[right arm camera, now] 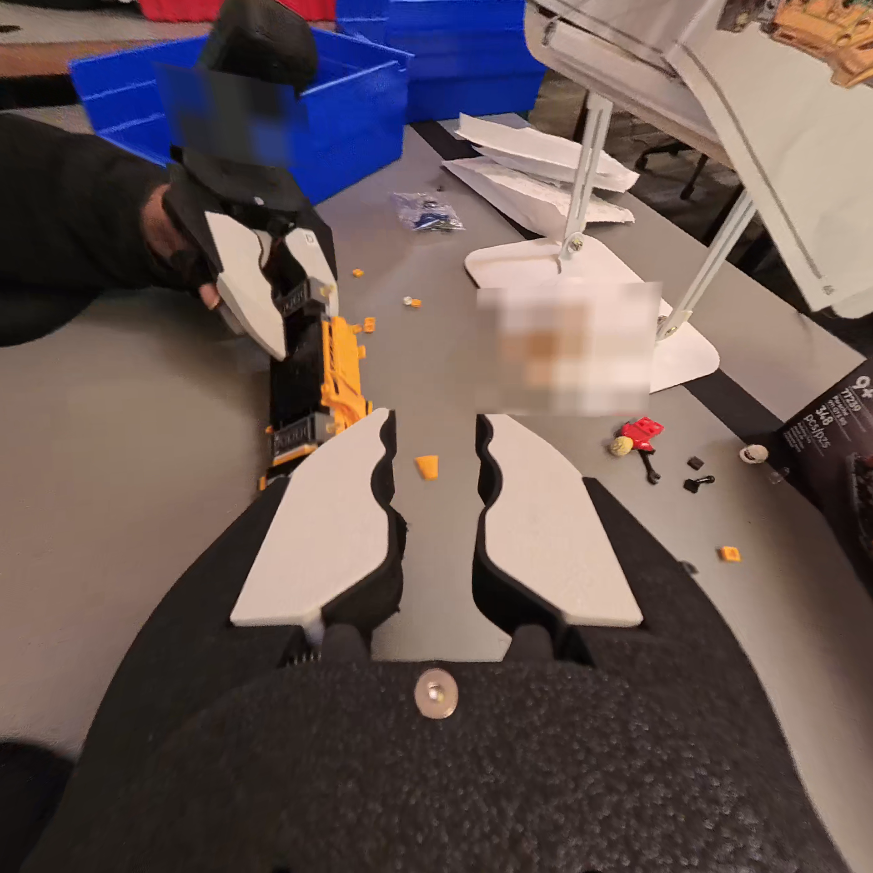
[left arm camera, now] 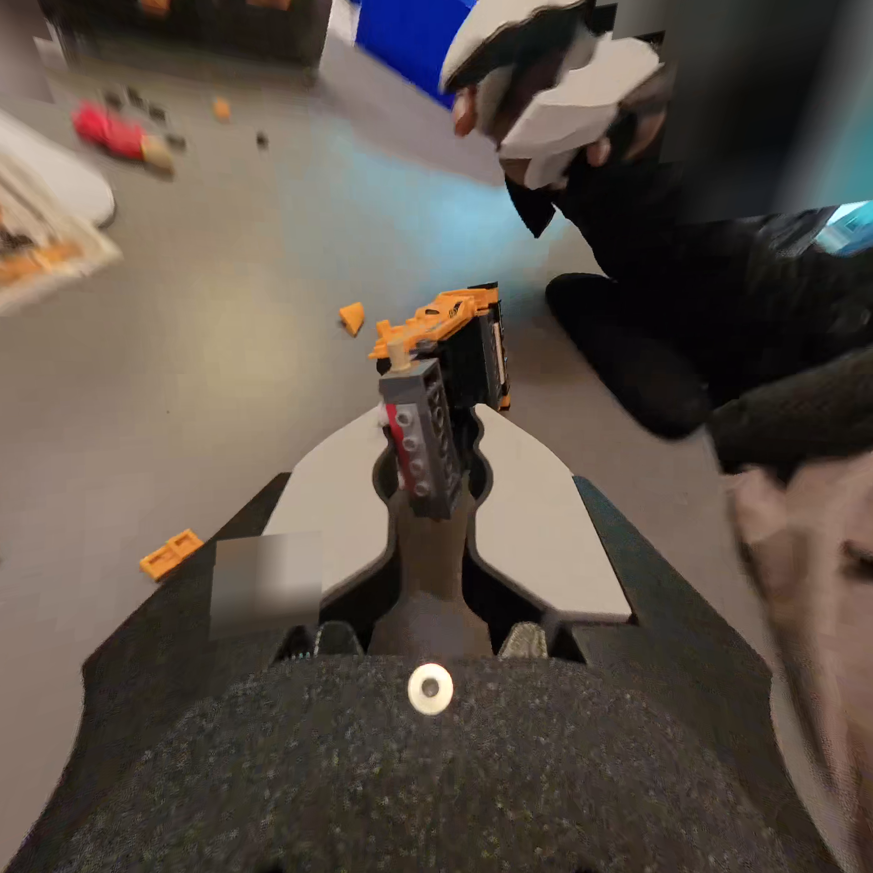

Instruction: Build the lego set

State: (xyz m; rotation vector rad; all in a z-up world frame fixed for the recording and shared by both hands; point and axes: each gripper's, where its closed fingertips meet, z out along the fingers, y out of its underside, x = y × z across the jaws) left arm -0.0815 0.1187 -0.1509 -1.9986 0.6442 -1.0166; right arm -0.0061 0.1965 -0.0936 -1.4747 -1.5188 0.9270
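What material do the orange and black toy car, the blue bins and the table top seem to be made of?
Toy car: likely hard moulded plastic, smooth with a slight sheen; studs and snap-together bricks show where the left claw grips its grey end.
Blue bins: apparently rigid plastic with even colour and moulded rims.
Table top: smooth matte grey, perhaps laminate; not certain.

open grey tabletop (right arm camera: 141,472) left, white stand (right arm camera: 567,264), loose bricks (right arm camera: 637,437) right
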